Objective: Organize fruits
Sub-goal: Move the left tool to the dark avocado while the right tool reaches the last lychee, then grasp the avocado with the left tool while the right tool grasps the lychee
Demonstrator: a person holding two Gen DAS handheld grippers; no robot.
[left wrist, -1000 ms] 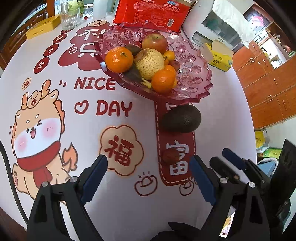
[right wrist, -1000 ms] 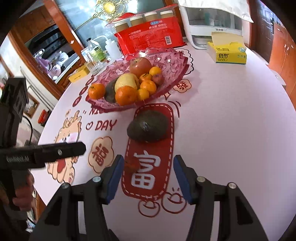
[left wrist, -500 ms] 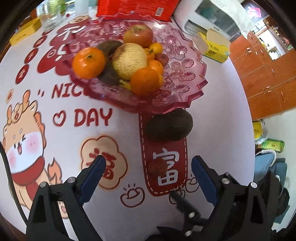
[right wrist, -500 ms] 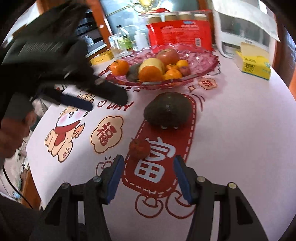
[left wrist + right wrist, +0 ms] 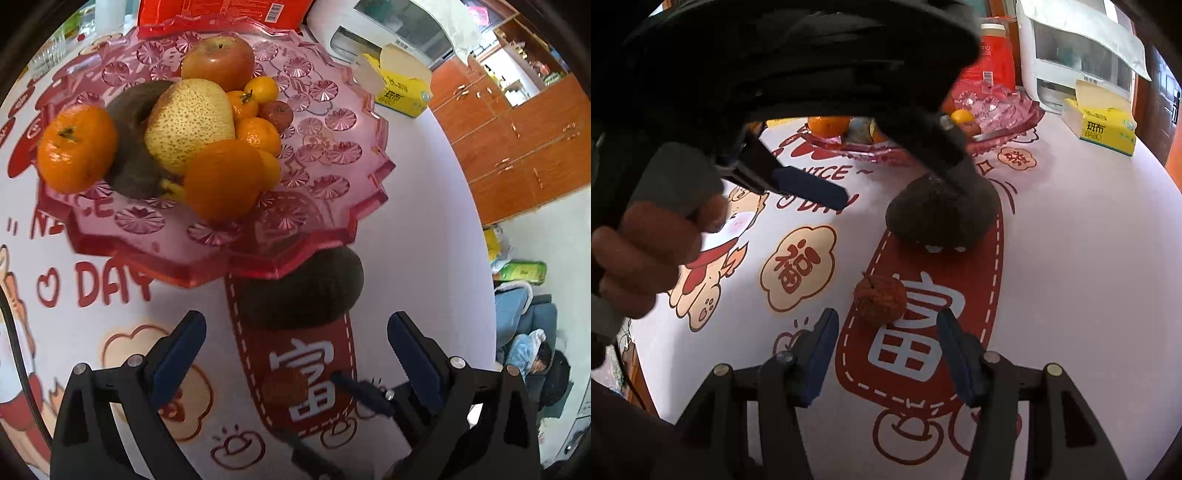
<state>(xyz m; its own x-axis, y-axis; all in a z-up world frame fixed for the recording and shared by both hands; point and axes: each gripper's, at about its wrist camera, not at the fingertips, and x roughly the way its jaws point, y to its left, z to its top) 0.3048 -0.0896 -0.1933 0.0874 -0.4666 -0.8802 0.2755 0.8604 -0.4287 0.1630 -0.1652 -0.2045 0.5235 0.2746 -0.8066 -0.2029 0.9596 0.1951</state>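
Left gripper [image 5: 295, 354], jaws just widened and empty, faces the dark oval avocado [image 5: 299, 288] lying crosswise on the table [image 5: 406, 229], directly ahead. Right gripper [image 5: 886, 354], jaws apart, nearer the small wrinkled red fruit [image 5: 880, 298].

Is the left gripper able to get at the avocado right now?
Probably yes. The left gripper is open wide, the avocado lies just ahead between its fingers, though the pink fruit tray overhangs its far side.

The avocado [image 5: 299, 291] lies tucked under the tray [image 5: 332, 236] rim, so room above it is tight. Bare cloth [image 5: 1089, 277] lies right of it; the small fruit [image 5: 881, 299] sits just before it.
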